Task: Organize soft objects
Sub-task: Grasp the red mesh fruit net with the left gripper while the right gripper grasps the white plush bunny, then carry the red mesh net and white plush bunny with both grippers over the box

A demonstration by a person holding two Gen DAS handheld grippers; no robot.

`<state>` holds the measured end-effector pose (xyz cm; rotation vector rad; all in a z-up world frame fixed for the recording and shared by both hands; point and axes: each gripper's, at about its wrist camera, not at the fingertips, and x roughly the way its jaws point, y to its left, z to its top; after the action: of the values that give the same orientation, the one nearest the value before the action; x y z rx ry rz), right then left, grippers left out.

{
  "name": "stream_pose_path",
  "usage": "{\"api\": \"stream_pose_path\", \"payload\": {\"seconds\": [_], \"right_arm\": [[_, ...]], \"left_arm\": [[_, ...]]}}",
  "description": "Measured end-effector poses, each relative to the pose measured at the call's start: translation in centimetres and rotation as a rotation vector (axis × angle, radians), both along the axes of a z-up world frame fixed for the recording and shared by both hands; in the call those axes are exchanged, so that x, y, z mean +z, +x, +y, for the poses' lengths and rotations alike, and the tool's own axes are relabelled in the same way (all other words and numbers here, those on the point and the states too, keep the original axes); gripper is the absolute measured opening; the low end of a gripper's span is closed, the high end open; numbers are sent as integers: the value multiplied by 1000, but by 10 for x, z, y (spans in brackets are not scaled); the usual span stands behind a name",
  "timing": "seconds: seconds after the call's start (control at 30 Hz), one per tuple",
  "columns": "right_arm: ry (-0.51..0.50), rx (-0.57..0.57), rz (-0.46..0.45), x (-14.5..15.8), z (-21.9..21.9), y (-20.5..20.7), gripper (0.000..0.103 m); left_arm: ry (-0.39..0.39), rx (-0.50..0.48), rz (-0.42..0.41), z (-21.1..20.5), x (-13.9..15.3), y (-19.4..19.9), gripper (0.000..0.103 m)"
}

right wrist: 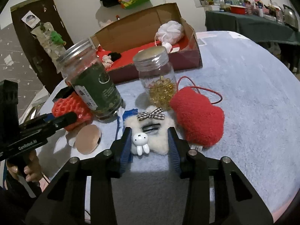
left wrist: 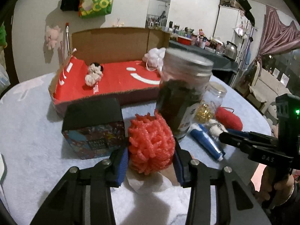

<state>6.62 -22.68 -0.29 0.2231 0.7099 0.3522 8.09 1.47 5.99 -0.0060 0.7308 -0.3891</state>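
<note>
My left gripper [left wrist: 151, 162] is shut on a coral-red mesh scrubber [left wrist: 151, 142], held just above the table; the scrubber also shows in the right wrist view [right wrist: 70, 106]. My right gripper [right wrist: 150, 148] is closed around a white fluffy hair clip [right wrist: 150, 136] with a bunny charm and a checked bow, which lies on the table. A red fuzzy heart [right wrist: 198, 116] lies to its right. A cardboard box with a red floor [left wrist: 116, 82] stands behind, holding a white bath pouf [left wrist: 156, 56] and a small cream plush [left wrist: 93, 74].
A tall jar of dark leaves [left wrist: 180, 93] and a smaller jar of gold beads [right wrist: 159, 80] stand mid-table. A black patterned box [left wrist: 93, 127], a blue tube [left wrist: 206, 142] and a beige round pad [right wrist: 88, 140] lie near. The table has a pale blue cloth [right wrist: 253, 103].
</note>
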Motion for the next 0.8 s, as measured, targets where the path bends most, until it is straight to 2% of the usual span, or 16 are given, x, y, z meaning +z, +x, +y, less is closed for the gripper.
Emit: {"api": "stream_pose_path", "payload": {"seconds": [0.27, 0.4, 0.8], "right_arm": [[9, 58, -68, 27, 10, -13, 37], [-4, 84, -90, 35, 18, -16, 37], [-1, 96, -88, 33, 16, -15, 37]], "left_arm": [[10, -28, -63, -3, 19, -17, 43], [9, -29, -52, -4, 17, -15, 43], [-10, -21, -20, 7, 14, -19, 43]]}}
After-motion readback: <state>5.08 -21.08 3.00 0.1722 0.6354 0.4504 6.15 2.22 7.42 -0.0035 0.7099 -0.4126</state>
